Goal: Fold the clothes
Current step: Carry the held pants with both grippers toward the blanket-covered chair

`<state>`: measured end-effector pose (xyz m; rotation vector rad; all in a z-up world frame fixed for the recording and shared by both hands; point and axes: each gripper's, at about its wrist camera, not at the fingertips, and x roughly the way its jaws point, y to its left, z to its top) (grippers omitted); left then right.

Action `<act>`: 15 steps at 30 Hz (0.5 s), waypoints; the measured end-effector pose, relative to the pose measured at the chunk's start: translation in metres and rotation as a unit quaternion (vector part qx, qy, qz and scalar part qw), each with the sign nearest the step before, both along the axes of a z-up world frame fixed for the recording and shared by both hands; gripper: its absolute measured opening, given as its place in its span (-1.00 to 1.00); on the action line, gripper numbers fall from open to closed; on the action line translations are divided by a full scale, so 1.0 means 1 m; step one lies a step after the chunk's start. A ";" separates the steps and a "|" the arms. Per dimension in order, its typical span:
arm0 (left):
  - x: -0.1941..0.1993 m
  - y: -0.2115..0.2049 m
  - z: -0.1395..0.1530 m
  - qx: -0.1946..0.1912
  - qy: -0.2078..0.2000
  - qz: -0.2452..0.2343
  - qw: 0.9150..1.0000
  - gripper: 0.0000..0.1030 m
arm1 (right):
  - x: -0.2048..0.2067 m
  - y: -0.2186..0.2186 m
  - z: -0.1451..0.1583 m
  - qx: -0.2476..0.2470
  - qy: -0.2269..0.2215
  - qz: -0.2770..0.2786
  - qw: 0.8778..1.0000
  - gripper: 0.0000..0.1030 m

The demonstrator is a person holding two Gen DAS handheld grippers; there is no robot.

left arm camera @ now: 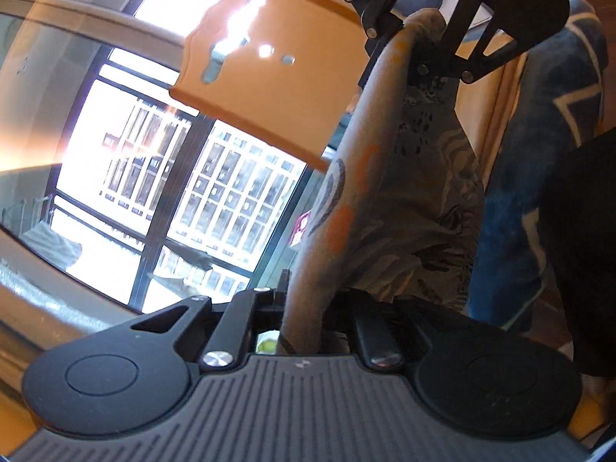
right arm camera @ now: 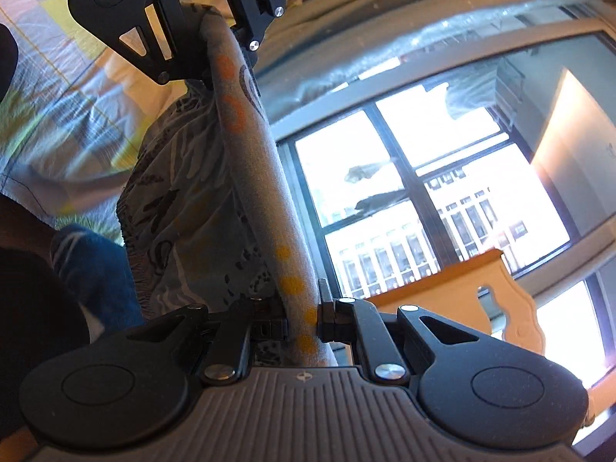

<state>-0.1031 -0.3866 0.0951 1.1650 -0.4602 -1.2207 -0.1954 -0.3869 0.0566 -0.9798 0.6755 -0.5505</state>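
Patterned grey garment (left arm camera: 389,200) with orange spots, held aloft, its upper edge stretched taut between both tools. Left gripper (left arm camera: 302,331) is closed on one end of that edge; right gripper (right arm camera: 302,321) is clamped on the other. Remaining cloth hangs below, before a window (right arm camera: 404,200) and a blue fabric (left arm camera: 539,161).
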 end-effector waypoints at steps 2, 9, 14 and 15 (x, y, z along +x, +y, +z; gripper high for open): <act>-0.014 -0.020 0.001 0.008 0.003 -0.028 1.000 -0.84 | -0.016 -0.012 0.000 0.008 0.000 -0.022 1.000 -0.81; -0.041 -0.105 0.008 0.014 0.007 -0.094 0.995 -0.84 | -0.053 -0.072 0.003 0.024 0.002 -0.091 0.996 -0.81; -0.047 -0.175 0.040 -0.063 -0.022 -0.102 0.993 -0.83 | -0.061 -0.132 0.038 -0.046 -0.040 -0.131 0.989 -0.81; -0.048 -0.186 0.047 -0.086 -0.032 -0.102 0.991 -0.83 | -0.061 -0.140 0.043 -0.062 -0.053 -0.139 0.987 -0.81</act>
